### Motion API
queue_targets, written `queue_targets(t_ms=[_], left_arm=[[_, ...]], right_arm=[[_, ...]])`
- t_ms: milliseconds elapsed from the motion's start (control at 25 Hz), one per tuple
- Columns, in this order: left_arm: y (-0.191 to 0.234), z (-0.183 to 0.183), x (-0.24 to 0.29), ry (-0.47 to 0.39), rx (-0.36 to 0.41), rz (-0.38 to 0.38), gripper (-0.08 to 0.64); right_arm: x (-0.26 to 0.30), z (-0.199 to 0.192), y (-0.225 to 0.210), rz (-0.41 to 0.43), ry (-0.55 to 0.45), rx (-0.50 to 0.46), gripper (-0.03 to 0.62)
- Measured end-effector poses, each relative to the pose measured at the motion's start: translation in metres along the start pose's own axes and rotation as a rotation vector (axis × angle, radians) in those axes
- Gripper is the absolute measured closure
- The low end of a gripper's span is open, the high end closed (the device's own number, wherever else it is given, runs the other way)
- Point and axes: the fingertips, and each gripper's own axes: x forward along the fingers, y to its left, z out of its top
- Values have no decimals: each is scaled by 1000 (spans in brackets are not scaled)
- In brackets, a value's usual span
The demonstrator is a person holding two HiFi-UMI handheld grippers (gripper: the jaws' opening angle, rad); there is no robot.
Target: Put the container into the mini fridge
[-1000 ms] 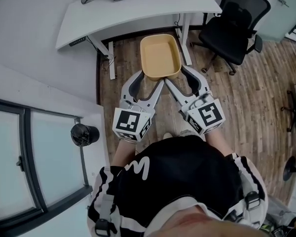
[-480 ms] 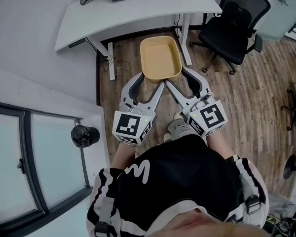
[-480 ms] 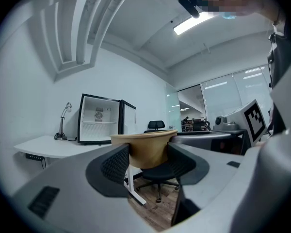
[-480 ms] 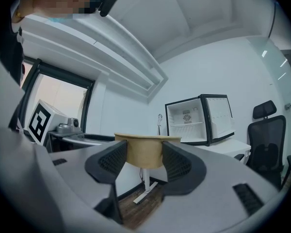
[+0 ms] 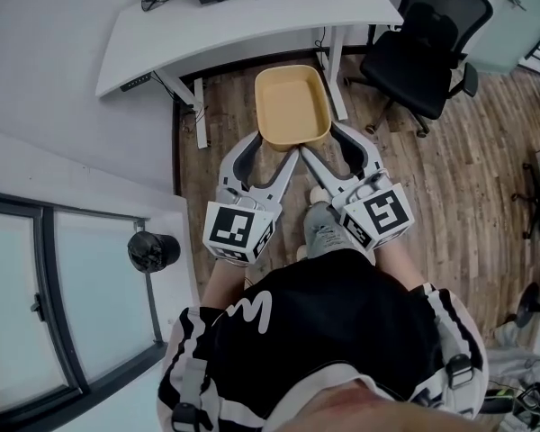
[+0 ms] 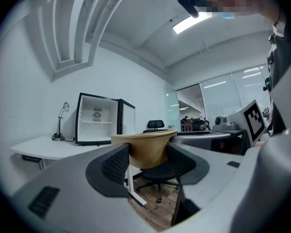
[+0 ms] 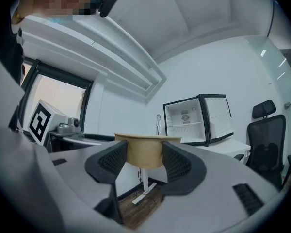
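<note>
Though between left gripper (image 6: 148, 155) and right gripper (image 7: 144, 155), container (image 5: 292, 103) corners unseen

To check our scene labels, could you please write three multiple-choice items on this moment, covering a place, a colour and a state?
1. Where does the mini fridge stand?
A) on a shelf
B) on the white desk
C) on a stool

2. What colour is the container?
A) tan
B) blue
C) black

3. How is the fridge's door?
A) shut
B) taken off
C) open

Answers: 1 B, its base rests on the desk top; 2 A, it looks tan in all three views; 3 C, the door stands swung aside and the white inside shows.
</note>
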Motion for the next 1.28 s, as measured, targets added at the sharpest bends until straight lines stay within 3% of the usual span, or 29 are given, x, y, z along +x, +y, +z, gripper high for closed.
queue_targets(t_ms=[1280], left_arm=[[74, -3, 109, -4, -16, 23, 310]], right_arm=[[94, -5, -94, 23, 0, 27, 357]])
